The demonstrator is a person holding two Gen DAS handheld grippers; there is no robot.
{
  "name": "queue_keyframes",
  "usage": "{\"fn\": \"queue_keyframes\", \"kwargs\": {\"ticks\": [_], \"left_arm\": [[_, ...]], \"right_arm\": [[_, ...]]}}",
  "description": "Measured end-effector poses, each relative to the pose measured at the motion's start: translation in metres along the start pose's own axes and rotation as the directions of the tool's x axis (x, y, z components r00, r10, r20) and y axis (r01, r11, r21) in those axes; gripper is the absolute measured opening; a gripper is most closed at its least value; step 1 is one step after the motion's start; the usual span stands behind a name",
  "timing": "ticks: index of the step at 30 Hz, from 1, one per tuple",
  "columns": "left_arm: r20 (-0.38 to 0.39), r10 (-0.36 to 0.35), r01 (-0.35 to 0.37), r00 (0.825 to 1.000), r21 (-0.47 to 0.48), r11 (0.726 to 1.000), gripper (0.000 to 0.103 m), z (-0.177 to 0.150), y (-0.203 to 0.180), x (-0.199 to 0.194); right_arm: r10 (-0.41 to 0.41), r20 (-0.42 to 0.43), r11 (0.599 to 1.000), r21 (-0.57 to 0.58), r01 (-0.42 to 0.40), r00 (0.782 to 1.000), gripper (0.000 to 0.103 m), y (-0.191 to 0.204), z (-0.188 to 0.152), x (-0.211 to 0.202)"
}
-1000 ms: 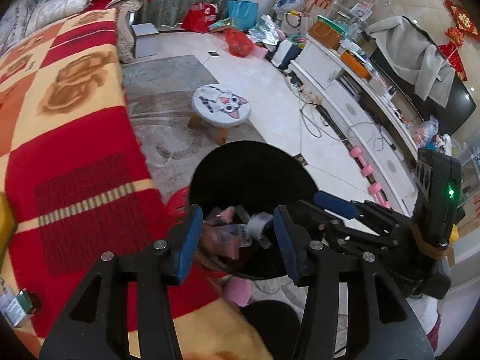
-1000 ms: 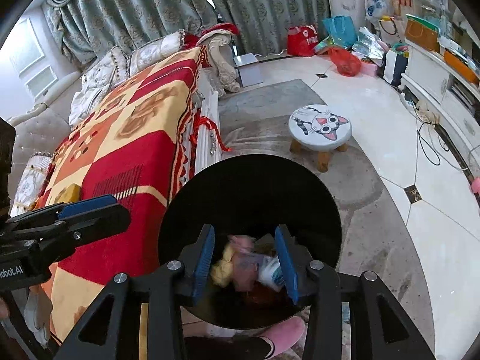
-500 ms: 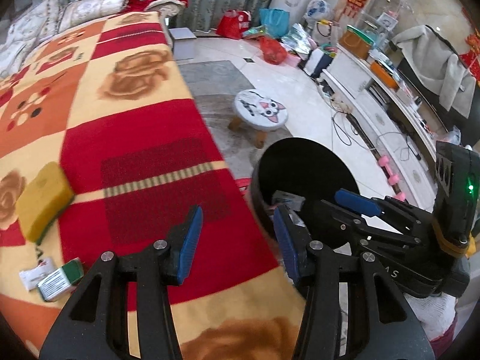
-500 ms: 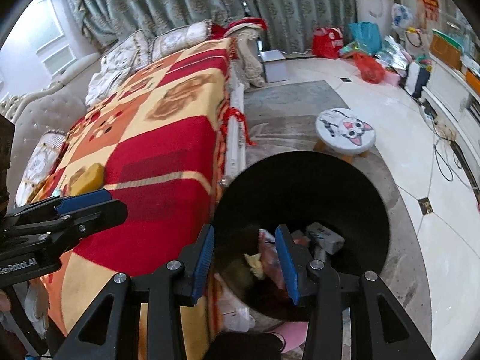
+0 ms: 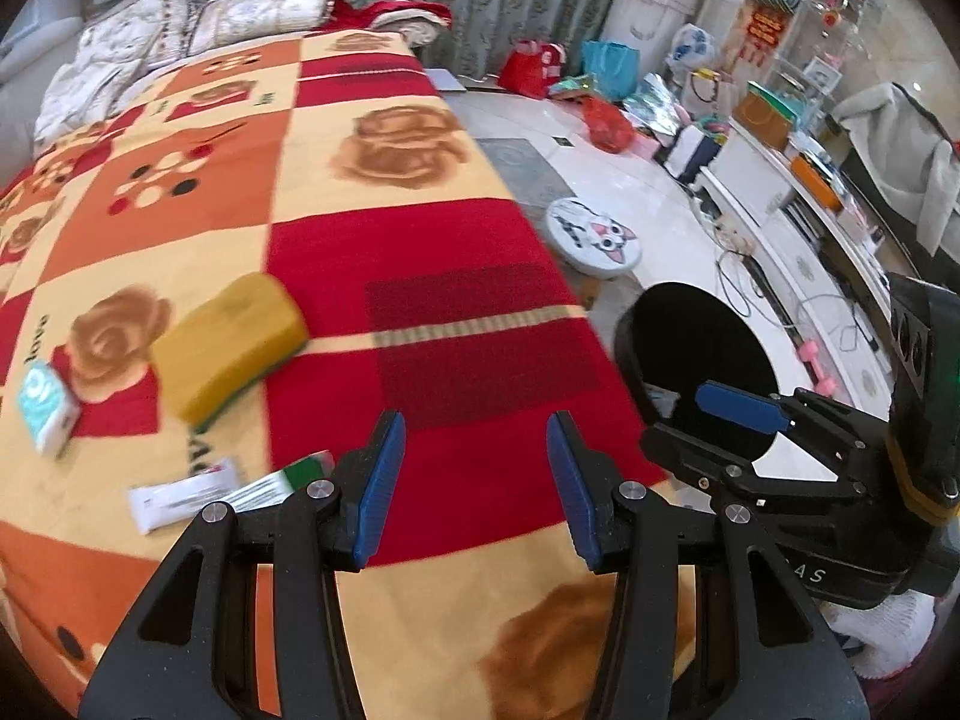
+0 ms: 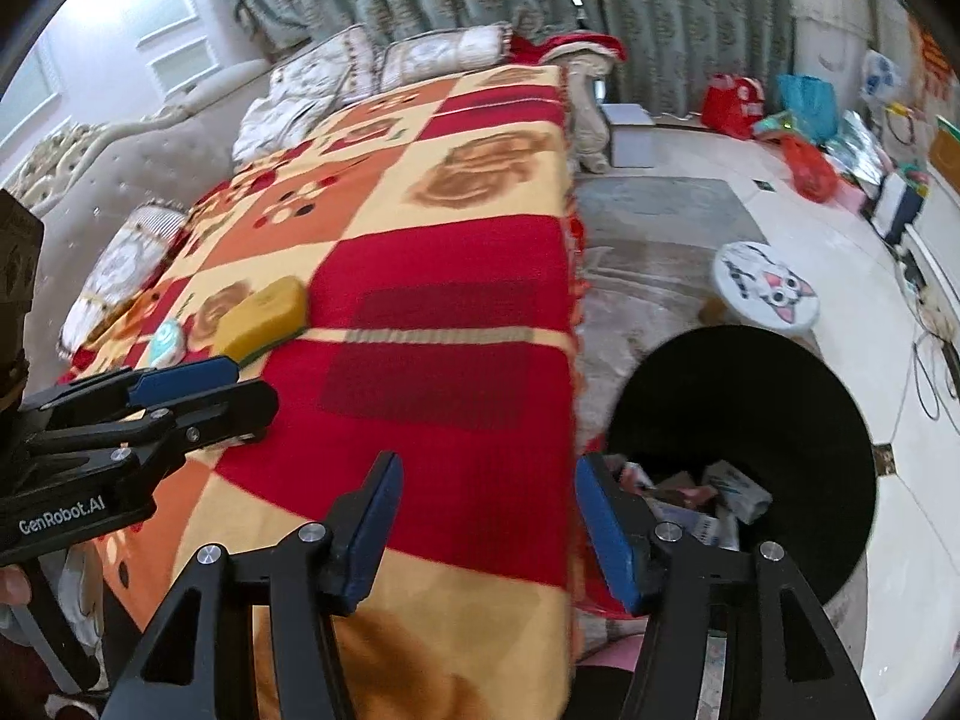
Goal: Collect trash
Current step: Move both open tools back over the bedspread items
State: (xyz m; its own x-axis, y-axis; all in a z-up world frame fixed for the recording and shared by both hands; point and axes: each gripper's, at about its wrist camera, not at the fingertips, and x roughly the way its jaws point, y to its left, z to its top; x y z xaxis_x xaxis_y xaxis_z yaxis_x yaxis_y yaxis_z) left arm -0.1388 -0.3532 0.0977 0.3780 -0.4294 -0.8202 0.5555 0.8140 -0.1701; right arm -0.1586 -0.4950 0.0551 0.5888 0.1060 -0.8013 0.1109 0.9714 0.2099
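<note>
Now both claws empty & unclenched, R gripper just widened; sponge lies upper-left of L gripper.

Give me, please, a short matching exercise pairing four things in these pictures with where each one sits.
Things:
1. sponge
2. stool
3. bin
4. tissue pack

Places:
A. floor, beside the blanket's edge
B. rug, past the bin
C. blanket's left edge, left of the sponge
D. blanket, on a cream stripe

Pairs: 1-D, 2-B, 3-A, 4-C
</note>
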Motion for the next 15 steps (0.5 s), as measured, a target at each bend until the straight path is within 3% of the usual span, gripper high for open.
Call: {"fn": "queue_keyframes", "kwargs": {"ticks": [10,15], "left_arm": [[-0.013,0.126,-0.126,0.992,-0.114,0.985,0.047,-0.023,0.096,-0.018],[-0.077,0.198,-0.206,0.977,-0.127,0.97,0.047,-0.039,0.128,-0.006]], "right_arm": [[0.052,-0.055,0.995,-0.086,-0.057,0.997,0.059,0.054,-0.004,0.023],[0.06,-0.067,0.993,-0.101,-0.066,0.996,0.059,0.063,-0.002,0.029]]}}
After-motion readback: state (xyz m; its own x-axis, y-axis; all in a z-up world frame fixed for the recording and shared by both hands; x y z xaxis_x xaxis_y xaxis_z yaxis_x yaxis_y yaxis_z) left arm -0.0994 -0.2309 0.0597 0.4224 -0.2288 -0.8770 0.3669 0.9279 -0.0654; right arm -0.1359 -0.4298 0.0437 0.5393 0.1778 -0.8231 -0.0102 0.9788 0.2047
